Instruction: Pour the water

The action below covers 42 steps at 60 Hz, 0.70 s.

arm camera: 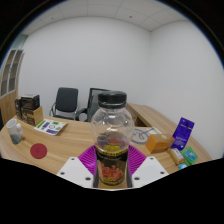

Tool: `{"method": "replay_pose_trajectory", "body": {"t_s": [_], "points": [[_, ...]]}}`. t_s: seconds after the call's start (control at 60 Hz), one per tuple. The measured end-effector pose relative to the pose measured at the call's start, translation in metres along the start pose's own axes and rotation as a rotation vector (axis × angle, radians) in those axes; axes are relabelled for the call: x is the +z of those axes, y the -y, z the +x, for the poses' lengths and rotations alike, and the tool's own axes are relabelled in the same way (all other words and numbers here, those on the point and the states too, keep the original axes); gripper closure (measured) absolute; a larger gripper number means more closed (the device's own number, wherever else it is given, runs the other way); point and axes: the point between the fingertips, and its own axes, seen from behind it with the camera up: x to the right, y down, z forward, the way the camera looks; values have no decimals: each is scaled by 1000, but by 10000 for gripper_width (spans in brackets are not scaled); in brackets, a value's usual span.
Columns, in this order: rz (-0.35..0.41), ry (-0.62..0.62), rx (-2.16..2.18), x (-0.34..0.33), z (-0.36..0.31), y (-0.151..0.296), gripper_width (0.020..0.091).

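gripper view. the hand-held gripper (112, 168) faces across a wooden worktop (62, 146) toward the far wall of an office room. a clear plastic bottle (112, 138) with a dark cap and a yellow-and-dark label stands upright between the two fingers. the magenta pads (89, 160) sit against its lower body on both sides, with no gap visible at either side. judged from this, the fingers are clamped on the bottle at label height. a grip this low keeps the neck and cap free and the bottle vertical, which suits a carry before tilting. whether the base rests on the worktop or is raised off it cannot be told, since the bottom is hidden behind the fingers.

around the bottle, all apart from it:
- a round red lid-like disc (39, 150) lies flat on the worktop, ahead and to the left.
- a small bottle (15, 131) and a green-covered booklet (50, 126) lie further left.
- an orange packet (157, 143) and a purple carton (182, 132) stand to the right.
- a dark office chair (65, 102) stands behind the worktop.

no cup or other receiving vessel can be identified. the pouring step does not appear to have begun, as the cap looks to be on.
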Motion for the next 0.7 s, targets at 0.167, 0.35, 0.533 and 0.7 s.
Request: {"method": "replay_pose_trajectory", "body": {"t_s": [0.167, 0.35, 0.533, 0.7], "points": [[82, -119, -243, -12, -21, 79, 729], [165, -273, -691, -32, -91, 170, 730], [211, -339, -1207, -39, -203, 205, 730], [224, -360, -1633, -24, -291, 185, 731]]}}
